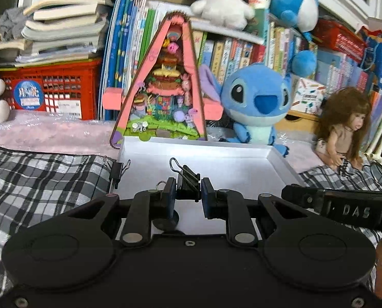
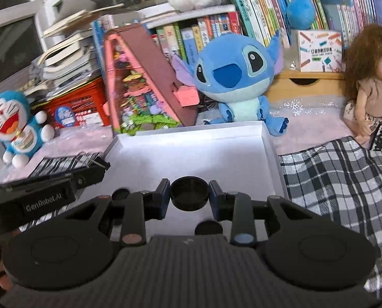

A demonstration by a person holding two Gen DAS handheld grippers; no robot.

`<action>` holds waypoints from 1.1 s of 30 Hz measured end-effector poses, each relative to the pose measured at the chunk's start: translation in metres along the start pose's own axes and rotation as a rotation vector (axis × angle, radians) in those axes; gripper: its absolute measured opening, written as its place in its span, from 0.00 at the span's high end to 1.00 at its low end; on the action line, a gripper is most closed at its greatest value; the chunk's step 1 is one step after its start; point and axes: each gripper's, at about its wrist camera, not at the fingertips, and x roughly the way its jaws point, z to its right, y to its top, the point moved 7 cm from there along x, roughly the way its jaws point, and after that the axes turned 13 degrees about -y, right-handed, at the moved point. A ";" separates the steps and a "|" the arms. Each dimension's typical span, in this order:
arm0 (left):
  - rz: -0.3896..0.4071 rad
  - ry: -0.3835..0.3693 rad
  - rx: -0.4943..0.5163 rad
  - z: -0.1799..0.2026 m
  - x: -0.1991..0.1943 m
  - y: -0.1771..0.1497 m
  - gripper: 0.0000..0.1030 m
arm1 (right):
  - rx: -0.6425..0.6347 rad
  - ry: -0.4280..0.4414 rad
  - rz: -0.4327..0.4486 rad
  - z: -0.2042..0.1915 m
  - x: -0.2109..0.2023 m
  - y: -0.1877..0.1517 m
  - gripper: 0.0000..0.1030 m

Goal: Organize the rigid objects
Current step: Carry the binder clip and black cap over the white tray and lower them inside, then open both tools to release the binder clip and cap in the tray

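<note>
My left gripper (image 1: pixel 188 192) is shut on a black binder clip (image 1: pixel 187 177) and holds it over the white shallow box (image 1: pixel 232 151). A second binder clip (image 1: pixel 116 170) lies at the box's left edge on the plaid cloth. A black round cap (image 1: pixel 165 220) lies in the box under the left finger. My right gripper (image 2: pixel 189 195) is shut on a black round cap (image 2: pixel 189 192) over the same white box (image 2: pixel 191 133). Two more black caps (image 2: pixel 208 228) (image 2: pixel 120 193) lie in the box below it. The left gripper's body (image 2: pixel 47 192) shows at the left of the right wrist view.
A checked cloth (image 1: pixel 42 179) lies on both sides of the box. Behind the box stand a pink triangular toy house (image 1: pixel 165 89), a blue Stitch plush (image 1: pixel 255 102), a doll (image 1: pixel 345 128), a Doraemon plush (image 2: pixel 16 125), a red crate (image 1: pixel 57 87) and rows of books.
</note>
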 end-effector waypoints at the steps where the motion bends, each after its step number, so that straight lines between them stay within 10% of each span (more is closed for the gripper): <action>1: -0.007 0.008 -0.003 -0.003 0.006 0.000 0.81 | 0.019 0.006 -0.010 0.001 0.007 0.003 0.64; 33: -0.097 0.071 -0.026 -0.040 0.071 -0.019 0.81 | -0.061 -0.086 -0.127 -0.006 0.089 -0.011 0.63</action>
